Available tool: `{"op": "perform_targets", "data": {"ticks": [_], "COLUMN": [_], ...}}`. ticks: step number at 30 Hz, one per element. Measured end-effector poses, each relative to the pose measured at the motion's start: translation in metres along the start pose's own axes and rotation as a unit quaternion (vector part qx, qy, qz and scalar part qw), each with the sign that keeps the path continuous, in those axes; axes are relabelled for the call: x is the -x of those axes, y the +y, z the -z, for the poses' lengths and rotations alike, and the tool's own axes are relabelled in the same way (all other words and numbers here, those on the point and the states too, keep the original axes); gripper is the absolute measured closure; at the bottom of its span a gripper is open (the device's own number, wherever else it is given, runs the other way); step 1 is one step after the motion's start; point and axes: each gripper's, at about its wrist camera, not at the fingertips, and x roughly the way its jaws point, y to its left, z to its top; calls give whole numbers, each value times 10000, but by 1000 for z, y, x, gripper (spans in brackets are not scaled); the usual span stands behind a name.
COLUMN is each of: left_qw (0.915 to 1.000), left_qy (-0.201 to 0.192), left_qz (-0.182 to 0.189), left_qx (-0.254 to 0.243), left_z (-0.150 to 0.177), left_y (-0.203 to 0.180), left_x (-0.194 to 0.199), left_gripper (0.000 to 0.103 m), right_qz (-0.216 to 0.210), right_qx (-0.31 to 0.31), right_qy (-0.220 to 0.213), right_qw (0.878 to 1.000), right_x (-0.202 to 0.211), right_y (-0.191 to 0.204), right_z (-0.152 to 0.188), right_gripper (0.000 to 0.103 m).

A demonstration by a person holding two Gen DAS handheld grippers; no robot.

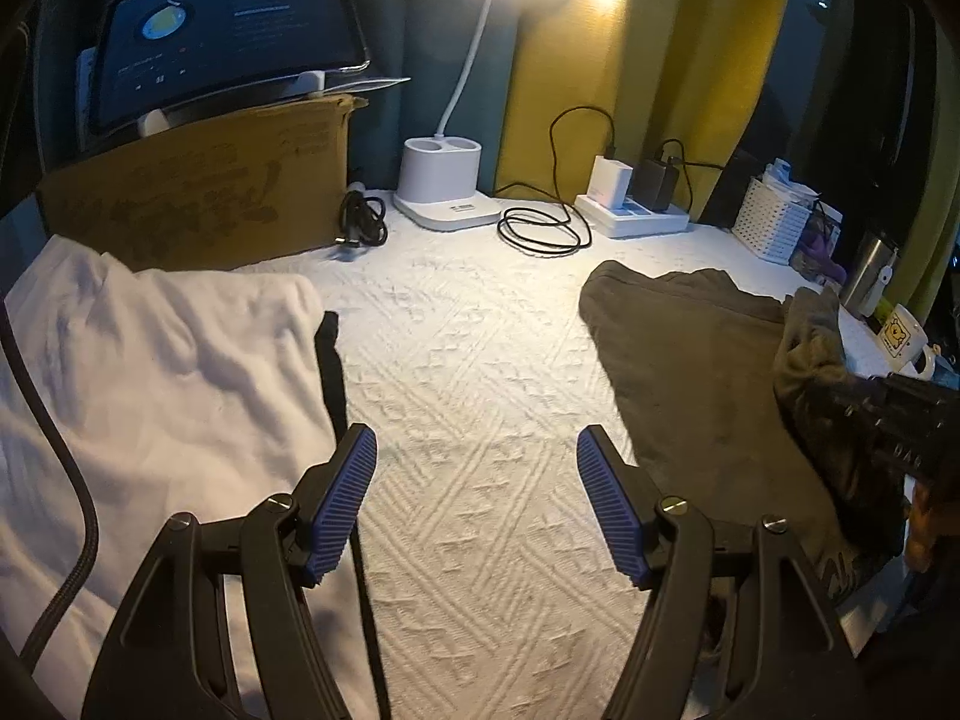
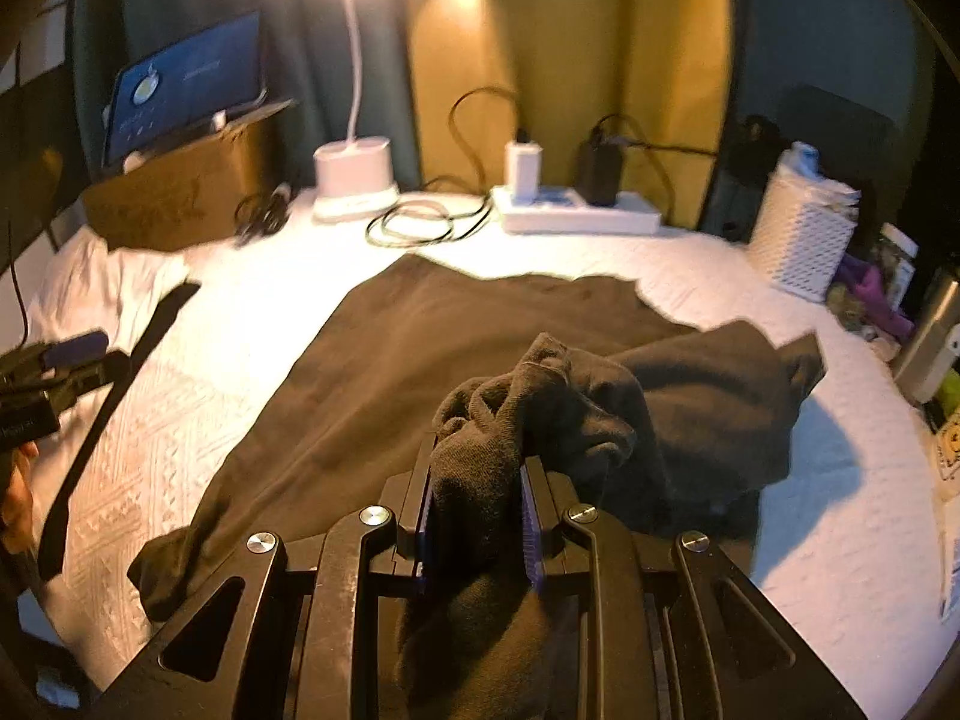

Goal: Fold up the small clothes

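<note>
A dark grey-brown garment lies spread on the white textured cover, partly doubled over at its right side. My right gripper is shut on a bunched fold of this garment, and the cloth bulges up between the blue pads. In the left wrist view the same dark garment lies to the right, with the right gripper at its edge. My left gripper hovers open over bare cover, with nothing between its fingers. A white garment lies at the left, a black strip along its edge.
At the back stand a cardboard box with a tablet on it, a white lamp base, a power strip with chargers and coiled cables. A white basket, steel cup and mug crowd the right.
</note>
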Motion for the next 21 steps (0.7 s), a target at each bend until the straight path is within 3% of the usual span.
{"op": "perform_targets", "data": {"ticks": [13,21], "left_qw": [9999,9997], "left_qy": [61,-23], "left_qz": [-119,-211], "left_qx": [-16,-120], "left_z": [3,3], "left_y": [7,-3], "left_x": [5,23], "left_gripper": [34,34], "right_qz": [19,-652], "right_qx": [1208,1438], "right_qy": [293,277], "right_qw": [9922,9871], "right_x": [-13,-4], "right_y": [71,96], "right_z": [29,41], "right_gripper": [80,79]}}
